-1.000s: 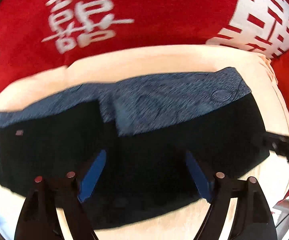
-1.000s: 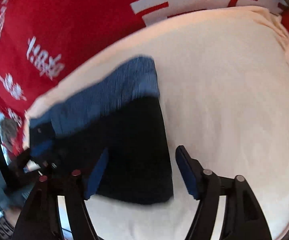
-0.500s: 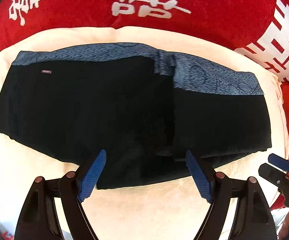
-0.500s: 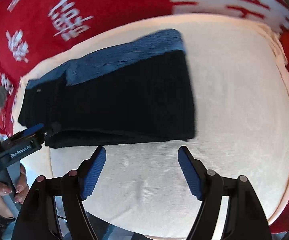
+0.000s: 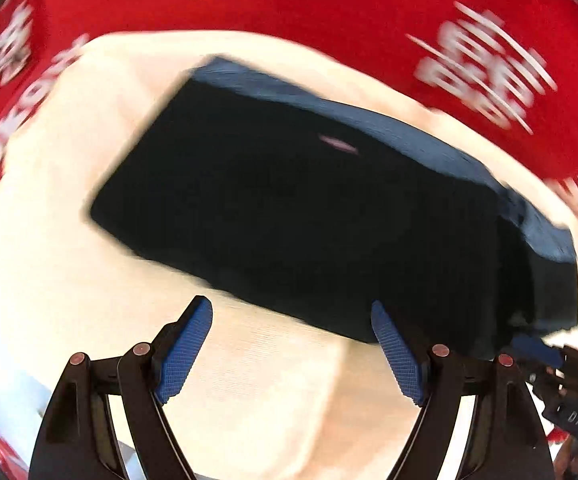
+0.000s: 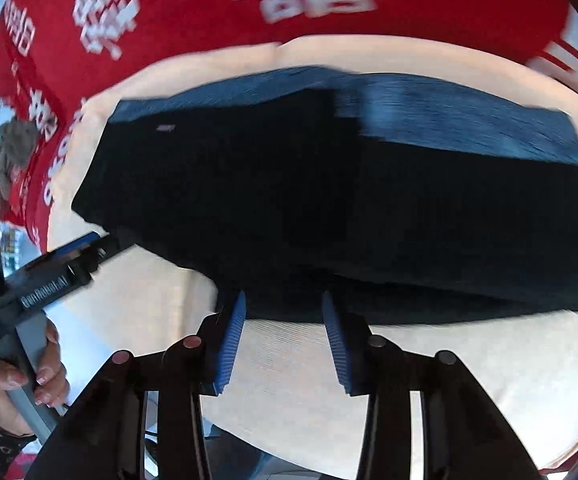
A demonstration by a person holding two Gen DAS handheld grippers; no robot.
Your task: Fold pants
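- a red cloth [image 5: 329, 12] with white characters fills the background beyond both grippers, past the far edge of the cream surface; it is motion-blurred in both views.
- a cream padded surface [image 5: 49, 264] lies directly under and ahead of both grippers and carries the pants; bare cream fabric shows between each pair of fingers.
- the pants [image 5: 309, 216], black with a blue patterned waistband [image 6: 469, 120] along the far edge, lie folded into a wide flat block on the cream surface, ahead of both grippers; a small pale label sits near the waistband.
- the left gripper [image 5: 291, 354] hangs just short of the near edge of the pants, its jaws spread wide and holding nothing; its right blue pad overlaps the dark hem in the picture, though i cannot tell if it touches.
- in the right wrist view the left gripper [image 6: 85, 246] reaches in from the left side, its tip at the pants' near-left corner, with the person's left hand [image 6: 29, 376] around its handle.
- the right gripper [image 6: 283, 342] sits at the near hem of the pants, jaws partly closed with a clear gap and nothing between them; its blue fingers [image 6: 231, 340] end just at the fabric edge.
- in the left wrist view the right gripper [image 5: 537, 348] appears at the far right, its blue tip against the pants' near-right corner.
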